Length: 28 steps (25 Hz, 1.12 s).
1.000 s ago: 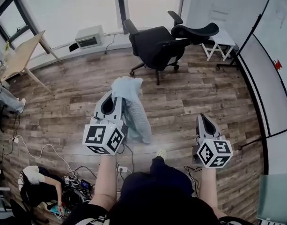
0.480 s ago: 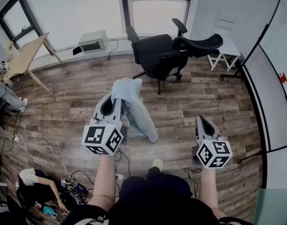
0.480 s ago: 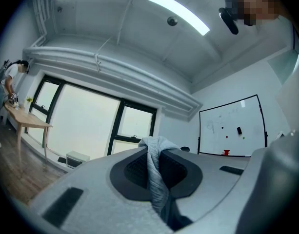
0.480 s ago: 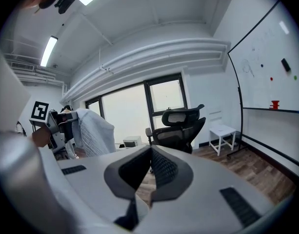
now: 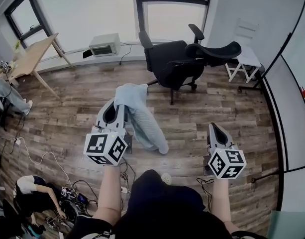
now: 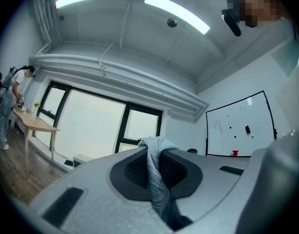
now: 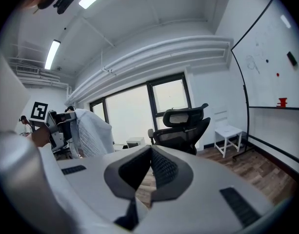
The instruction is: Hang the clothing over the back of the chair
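Note:
A light blue piece of clothing [image 5: 140,117] hangs down from my left gripper [image 5: 121,105], which is shut on a fold of it at mid height over the wood floor. In the left gripper view the cloth [image 6: 157,177] is pinched between the two jaws and bunches up above their tips. My right gripper [image 5: 213,127] is held to the right, level with the left one; its jaws meet with nothing between them [image 7: 150,148]. The black office chair [image 5: 178,63] stands farther ahead by the window, its backrest and headrest [image 5: 214,50] leaning to the right. It shows straight ahead as the chair [image 7: 182,127] in the right gripper view.
A wooden table [image 5: 29,58] stands at the far left and a white appliance [image 5: 104,44] sits on the floor by the window. A white stool [image 5: 246,59] and a whiteboard [image 5: 295,68] are on the right. Cables and a crouching person [image 5: 34,189] are at lower left.
The chair sits lower and larger in the head view: both grippers have come nearer to it. The clothing still hangs from the left gripper and has swung slightly.

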Each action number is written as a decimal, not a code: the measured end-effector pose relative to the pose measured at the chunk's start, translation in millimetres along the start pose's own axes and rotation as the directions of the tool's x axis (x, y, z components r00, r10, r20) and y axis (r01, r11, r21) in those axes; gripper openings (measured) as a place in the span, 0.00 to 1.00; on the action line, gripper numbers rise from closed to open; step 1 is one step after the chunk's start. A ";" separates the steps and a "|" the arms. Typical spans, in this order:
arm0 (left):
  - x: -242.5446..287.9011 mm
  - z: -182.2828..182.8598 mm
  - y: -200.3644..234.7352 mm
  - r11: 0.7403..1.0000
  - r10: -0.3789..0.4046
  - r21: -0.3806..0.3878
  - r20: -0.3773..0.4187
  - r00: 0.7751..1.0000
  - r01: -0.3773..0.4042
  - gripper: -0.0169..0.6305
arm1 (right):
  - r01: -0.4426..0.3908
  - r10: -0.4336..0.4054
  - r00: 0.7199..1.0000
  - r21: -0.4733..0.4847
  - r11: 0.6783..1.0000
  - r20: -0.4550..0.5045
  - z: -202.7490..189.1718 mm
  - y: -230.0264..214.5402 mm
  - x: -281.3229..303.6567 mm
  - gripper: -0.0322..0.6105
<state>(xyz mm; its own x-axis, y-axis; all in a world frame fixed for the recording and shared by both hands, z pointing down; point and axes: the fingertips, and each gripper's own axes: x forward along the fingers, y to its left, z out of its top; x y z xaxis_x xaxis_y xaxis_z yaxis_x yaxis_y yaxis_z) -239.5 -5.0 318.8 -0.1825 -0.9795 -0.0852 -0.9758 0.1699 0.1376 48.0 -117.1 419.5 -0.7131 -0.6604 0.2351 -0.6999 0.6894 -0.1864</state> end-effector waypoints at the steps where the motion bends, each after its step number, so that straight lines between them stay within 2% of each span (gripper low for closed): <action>1: -2.2 1.0 3.3 1.000 0.014 -0.002 0.001 1.000 -0.014 0.05 | -0.006 0.006 1.000 0.004 1.000 -0.003 -1.6 0.9 0.8 0.05; 7: -3.3 8.4 17.1 0.997 0.078 -0.001 -0.003 0.997 -0.078 0.05 | -0.021 0.022 1.000 0.035 0.999 -0.017 -6.1 -0.7 2.5 0.05; 16: 22.5 -1.8 14.8 0.998 0.065 0.003 -0.016 0.998 -0.065 0.05 | 0.018 -0.016 1.000 0.072 0.997 -0.025 -12.4 -25.4 14.6 0.05; 28: 130.1 -3.1 44.4 0.998 0.055 -0.024 -0.020 0.998 -0.056 0.05 | 0.015 -0.013 1.000 0.064 0.998 -0.028 27.5 -52.0 111.9 0.05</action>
<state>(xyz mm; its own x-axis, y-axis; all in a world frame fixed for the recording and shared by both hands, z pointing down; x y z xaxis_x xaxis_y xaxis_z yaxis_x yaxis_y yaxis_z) -306.2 -125.3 316.8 -0.2336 -0.9706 -0.0580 -0.9611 0.2214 0.1653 3.5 -235.0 429.3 -0.7027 -0.6609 0.2636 -0.7114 0.6591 -0.2440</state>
